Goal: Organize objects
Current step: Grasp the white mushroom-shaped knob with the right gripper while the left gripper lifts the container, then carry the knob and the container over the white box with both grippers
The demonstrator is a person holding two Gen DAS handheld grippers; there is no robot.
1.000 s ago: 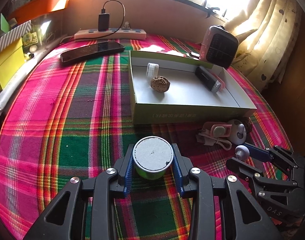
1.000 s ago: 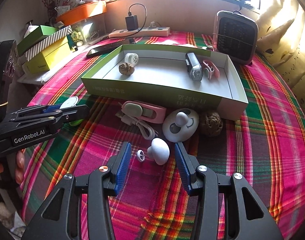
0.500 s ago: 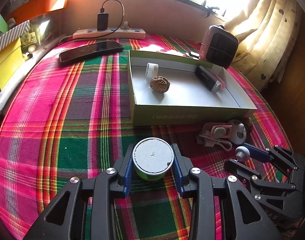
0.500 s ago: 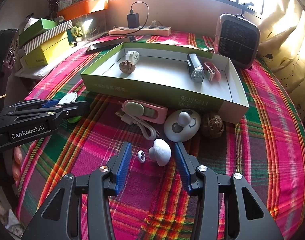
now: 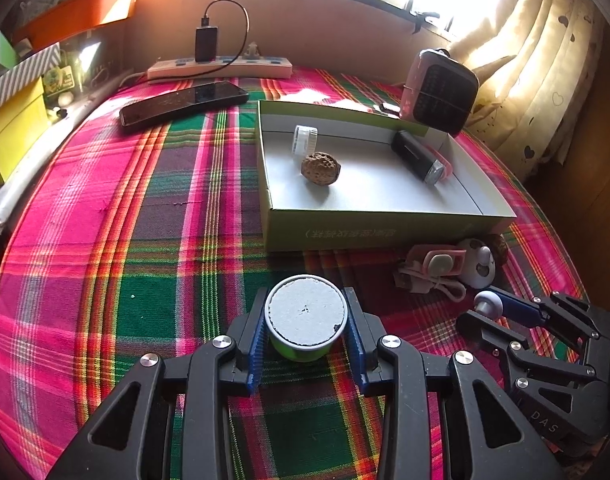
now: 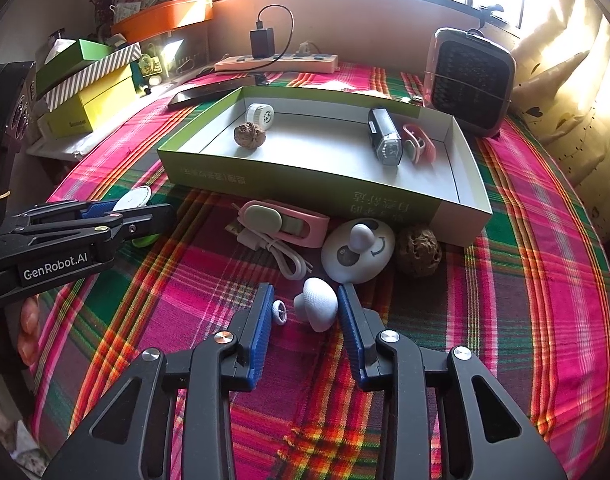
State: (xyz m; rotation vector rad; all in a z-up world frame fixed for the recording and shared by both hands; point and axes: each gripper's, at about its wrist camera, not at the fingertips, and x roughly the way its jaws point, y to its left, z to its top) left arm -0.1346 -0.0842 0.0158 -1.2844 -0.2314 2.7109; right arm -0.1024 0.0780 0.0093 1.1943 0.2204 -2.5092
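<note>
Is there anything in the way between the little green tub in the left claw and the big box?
Nothing visible blocks it. The green tub sits between the left claw's pads, and only bare tablecloth lies between it and the box. It just has to clear the near wall. The pink gadget and cable lie off to the right.

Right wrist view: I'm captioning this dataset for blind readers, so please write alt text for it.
The right gripper has just been closing its jaws around a small white mushroom-shaped knob on a plaid tablecloth, with a gap still showing on the left. Beyond lie a pink clip, a white cable, a walnut and an open green box.
</note>
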